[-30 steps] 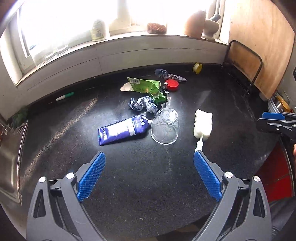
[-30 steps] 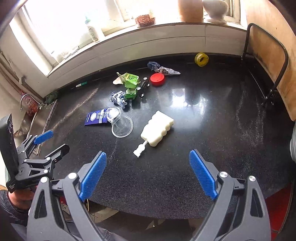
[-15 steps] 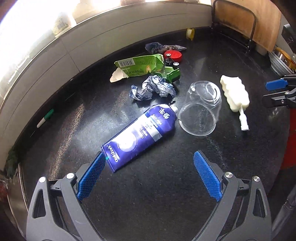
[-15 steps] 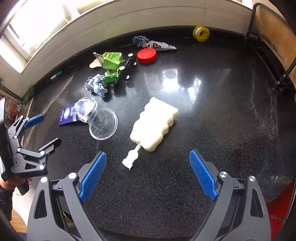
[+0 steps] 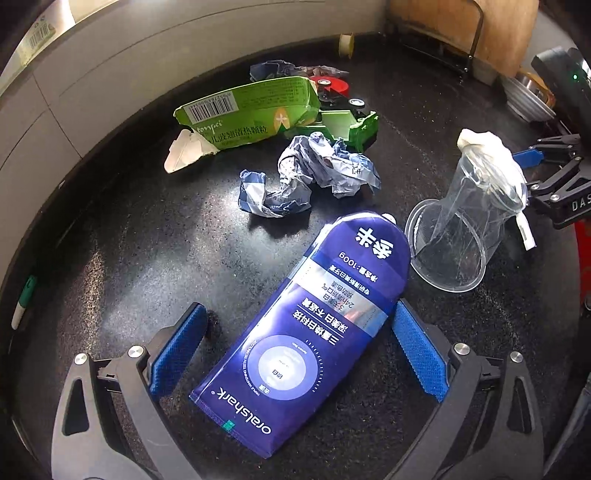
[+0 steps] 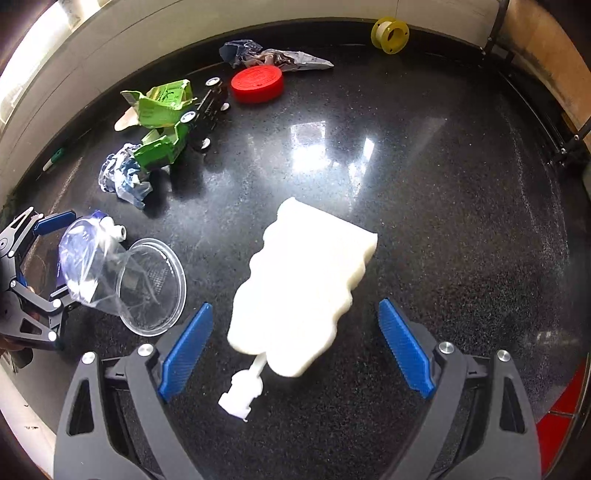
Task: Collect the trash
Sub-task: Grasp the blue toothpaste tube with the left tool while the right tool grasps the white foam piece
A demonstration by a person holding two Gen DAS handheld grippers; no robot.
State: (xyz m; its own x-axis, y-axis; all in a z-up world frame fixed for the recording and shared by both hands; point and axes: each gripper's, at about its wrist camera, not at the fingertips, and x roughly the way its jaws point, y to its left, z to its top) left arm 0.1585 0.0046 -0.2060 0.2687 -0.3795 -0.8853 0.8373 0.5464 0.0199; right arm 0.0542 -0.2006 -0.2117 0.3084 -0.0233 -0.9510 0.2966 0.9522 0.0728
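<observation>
A blue toothpaste tube (image 5: 306,332) lies on the black counter between the open jaws of my left gripper (image 5: 299,347), its lower half between the pads. A white sponge brush head (image 6: 303,284) lies between the open jaws of my right gripper (image 6: 295,343). Neither gripper holds anything. A clear plastic cup (image 5: 469,225) lies on its side between the two; it also shows in the right wrist view (image 6: 125,277). Behind lie crumpled blue-white paper (image 5: 314,173), a torn green carton (image 5: 247,110) and a crumpled wrapper (image 6: 273,55).
A green toy truck (image 6: 173,136), a red lid (image 6: 257,83) and a yellow spool (image 6: 390,35) lie toward the back wall. A green-capped marker (image 5: 23,301) lies at the far left. A wire rack (image 5: 469,40) and a wooden board stand at the back right.
Both grippers have moved forward and down. The left now straddles the toothpaste tube; the right now straddles the sponge brush head. Both stayed open.
</observation>
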